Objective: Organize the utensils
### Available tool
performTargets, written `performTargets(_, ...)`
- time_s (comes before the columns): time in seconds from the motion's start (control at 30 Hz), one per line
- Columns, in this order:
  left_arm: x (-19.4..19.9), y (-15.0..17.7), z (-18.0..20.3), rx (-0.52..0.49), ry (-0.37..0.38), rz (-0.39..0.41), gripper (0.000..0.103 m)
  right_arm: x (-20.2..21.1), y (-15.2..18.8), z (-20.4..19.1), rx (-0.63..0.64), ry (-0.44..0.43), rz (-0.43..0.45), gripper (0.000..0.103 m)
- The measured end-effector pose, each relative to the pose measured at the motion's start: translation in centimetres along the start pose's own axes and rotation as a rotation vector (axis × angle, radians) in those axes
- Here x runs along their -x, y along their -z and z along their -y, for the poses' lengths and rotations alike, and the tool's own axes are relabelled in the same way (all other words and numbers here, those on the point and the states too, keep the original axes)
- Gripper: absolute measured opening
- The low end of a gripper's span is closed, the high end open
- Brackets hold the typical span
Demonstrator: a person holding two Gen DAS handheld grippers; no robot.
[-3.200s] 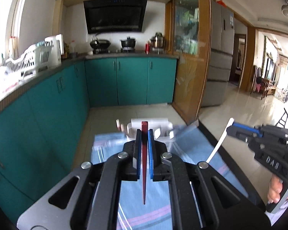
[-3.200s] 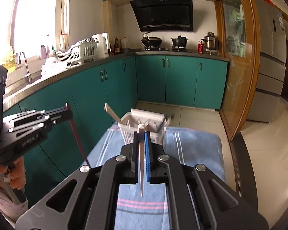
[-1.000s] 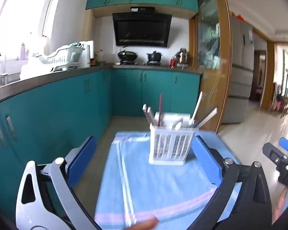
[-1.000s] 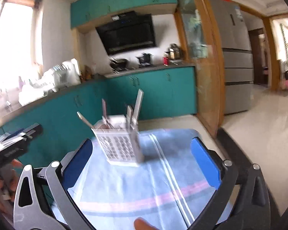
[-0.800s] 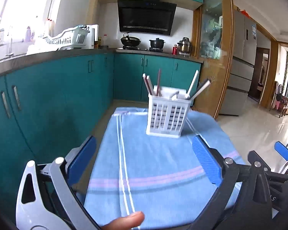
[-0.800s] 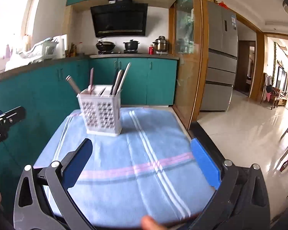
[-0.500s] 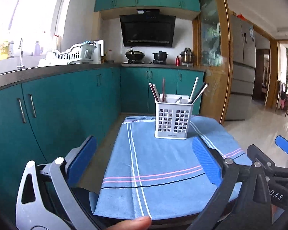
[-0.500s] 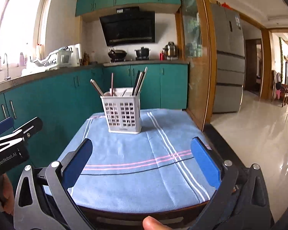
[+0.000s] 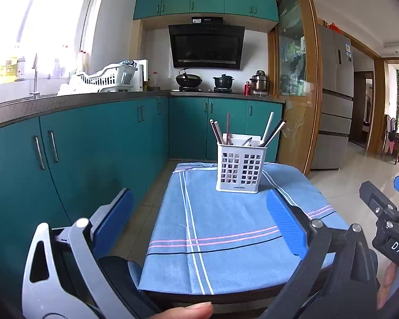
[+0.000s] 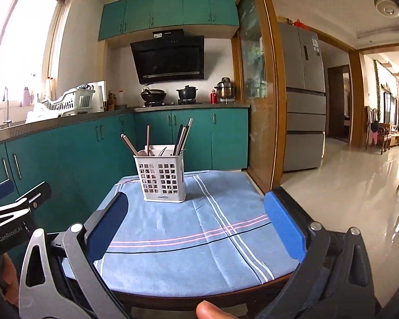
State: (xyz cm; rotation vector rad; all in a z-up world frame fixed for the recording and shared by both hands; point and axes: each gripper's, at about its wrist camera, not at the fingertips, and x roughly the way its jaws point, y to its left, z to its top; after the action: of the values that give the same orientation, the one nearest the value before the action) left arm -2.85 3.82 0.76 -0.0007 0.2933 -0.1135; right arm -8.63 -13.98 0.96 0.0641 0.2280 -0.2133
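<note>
A white slotted utensil holder [image 9: 240, 168] stands upright at the far end of a small table covered with a blue striped cloth [image 9: 226, 228]. It also shows in the right wrist view [image 10: 162, 178]. Several chopsticks and utensils [image 9: 272, 130] stick up out of it. My left gripper [image 9: 199, 220] is open and empty, back over the table's near edge. My right gripper [image 10: 196, 223] is open and empty, also at the near edge. Each gripper shows at the side of the other's view.
Teal kitchen cabinets [image 9: 93, 143] run along the left and far walls, with a dish rack [image 9: 109, 77] and pots on the counter. A wooden door frame [image 10: 268, 106] and a fridge [image 10: 303, 101] stand to the right. Tiled floor [image 10: 345, 175] lies to the right.
Earlier each gripper was shut on a chopstick over the holder. Both have since opened, the sticks stand in the holder, and both grippers have drawn back to the table's near edge.
</note>
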Motion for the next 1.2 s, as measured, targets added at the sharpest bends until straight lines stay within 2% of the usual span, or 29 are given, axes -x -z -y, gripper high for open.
performTargets(0.37, 0.72, -0.08, 0.54, -0.025, 0.008, 0.019, 0.099, 0.74, -0.06, -0.14, 0.0, 0.024, 0.026, 0.1)
performTargets(1.2, 0.48, 0.19, 0.58, -0.023, 0.009, 0.013, 0.099, 0.82, -0.03, -0.05, -0.004, 0.026, 0.021, 0.1)
